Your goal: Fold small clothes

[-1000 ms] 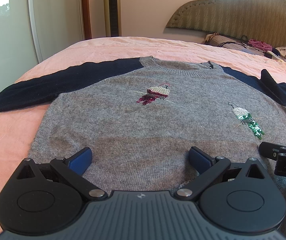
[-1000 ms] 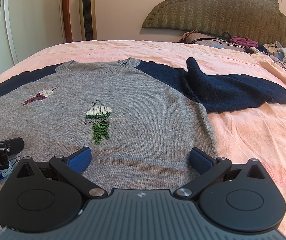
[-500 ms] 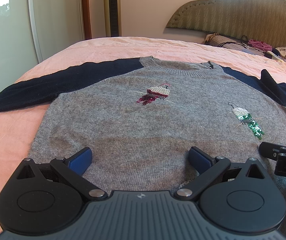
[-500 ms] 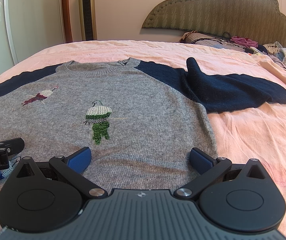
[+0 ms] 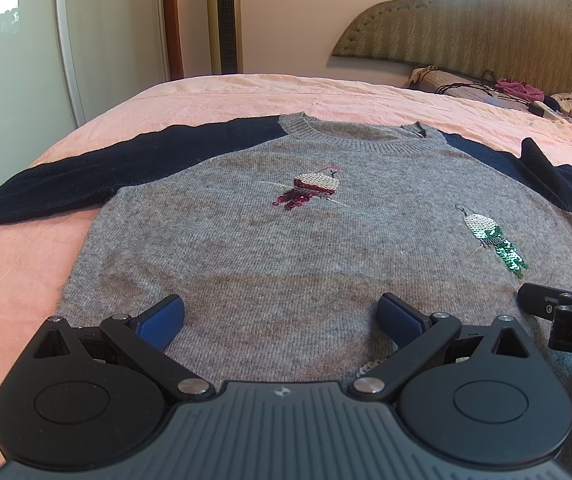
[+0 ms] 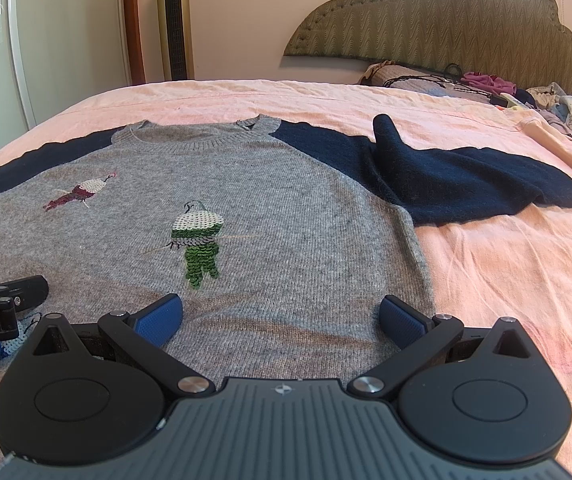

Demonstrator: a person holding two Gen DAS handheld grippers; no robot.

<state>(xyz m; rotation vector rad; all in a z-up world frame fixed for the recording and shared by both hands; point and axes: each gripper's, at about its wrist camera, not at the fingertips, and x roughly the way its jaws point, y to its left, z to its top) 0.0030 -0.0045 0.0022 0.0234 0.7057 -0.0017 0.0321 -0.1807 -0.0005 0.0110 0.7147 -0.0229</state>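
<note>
The grey sweater [image 5: 286, 248] lies flat, front up, on the pink bed [image 5: 14, 280]. Its left navy sleeve [image 5: 98, 176] is stretched straight out. At the sweater's hem the left tongs [image 5: 282, 314] and right tongs [image 6: 282, 314] both gape wide, holding nothing. The sweater's right sleeve [image 6: 465, 184] is bunched up, so folding now would probably trap that lump and the sequin birds [image 6: 198, 236] might snag.

Grey sweater [image 5: 270, 248], navy sleeves outspread, flat face-up on bed, right sleeve seemingly rumpled.
</note>
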